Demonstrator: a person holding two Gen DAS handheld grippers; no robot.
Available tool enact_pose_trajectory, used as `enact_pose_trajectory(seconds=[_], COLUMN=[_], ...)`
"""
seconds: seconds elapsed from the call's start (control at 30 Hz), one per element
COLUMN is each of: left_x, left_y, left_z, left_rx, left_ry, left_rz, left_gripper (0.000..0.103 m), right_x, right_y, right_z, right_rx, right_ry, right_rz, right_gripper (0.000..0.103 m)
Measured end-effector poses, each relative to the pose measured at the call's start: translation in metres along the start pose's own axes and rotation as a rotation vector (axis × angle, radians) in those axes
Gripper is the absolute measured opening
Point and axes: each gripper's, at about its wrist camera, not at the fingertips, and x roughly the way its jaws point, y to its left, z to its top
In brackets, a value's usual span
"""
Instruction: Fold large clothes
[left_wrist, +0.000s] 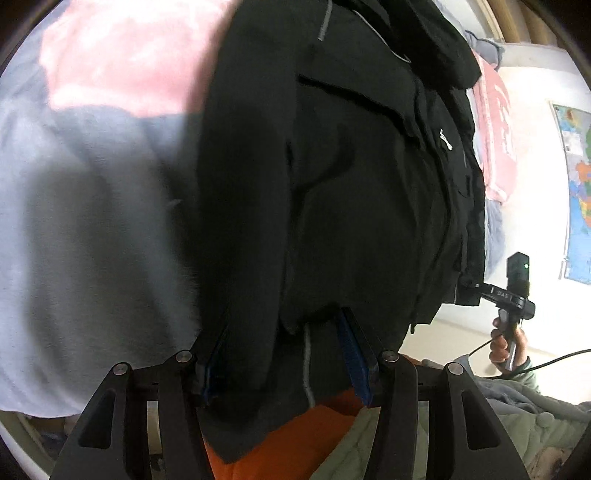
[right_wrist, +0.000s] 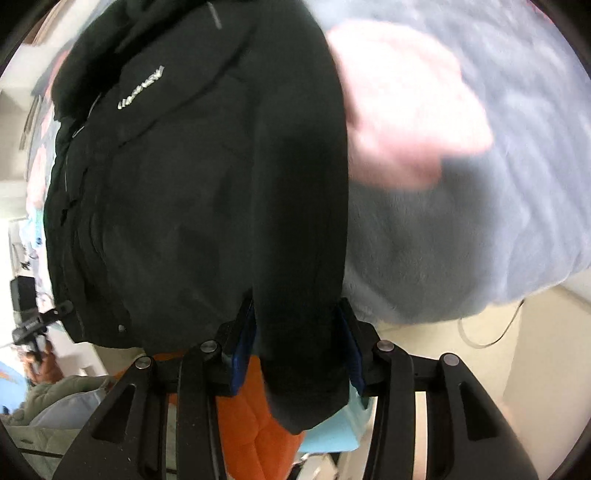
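A large black jacket (left_wrist: 351, 177) with a white chest logo hangs over a grey-blue blanket. It fills the middle of the right wrist view (right_wrist: 192, 184) too. My left gripper (left_wrist: 286, 354) is shut on the jacket's lower hem, with fabric bunched between the blue pads. My right gripper (right_wrist: 299, 343) is shut on the other lower corner, a sleeve-like fold that hangs between the pads. The right gripper also shows at the far right of the left wrist view (left_wrist: 517, 295), and the left gripper at the far left of the right wrist view (right_wrist: 33, 314).
A grey-blue fleece blanket (left_wrist: 85, 229) covers the bed, with pink cloth (left_wrist: 129, 55) on it. Orange fabric (right_wrist: 255, 417) and a pale green quilted garment (left_wrist: 524, 410) lie below. A map (left_wrist: 576, 192) hangs on the white wall. A cable (right_wrist: 491, 332) lies on the floor.
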Motion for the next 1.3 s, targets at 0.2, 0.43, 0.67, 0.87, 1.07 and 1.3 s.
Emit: enact_pose_trajectory(seconds=[0.2,0.43,0.67,0.87,1.07,1.3], left_x=[-0.011,0.014,-0.017,-0.086,-0.143,-0.180], left_y=[-0.028,-0.014,-0.037,-0.060,-0.080,-0.090], left_z=[0.006,0.008,0.010,0.039,0.078,0.140], left_rx=[0.070,-0.009,0.034,0.034,0.058,0.064], left_ry=[-0.042,0.021,-0.097,-0.303,-0.476,-0.550], left_rz=[0.061,0.060,0.043,-0.108,-0.182,-0.222], left_gripper=[0.023,0.029,0.015,0.015,0.015,0.015], right_x=[-0.016,0.004,-0.030,-0.099,-0.161,-0.202], right_y=[0.020,0.007,0.039,0.050,0.066,0.100], right_z=[-0.001,0.021,0.027,0.058,0.095,0.165], right_rx=[-0.093,-0.027,-0.103,-0.110,-0.156,-0.198], right_ry=[-0.053,0.013,-0.060,-0.216,-0.366,-0.472], right_rz=[0.062,0.071,0.235,0.368,0.409,0.411], right_gripper=[0.029,0.029,0.018,0.017,0.017,0.017])
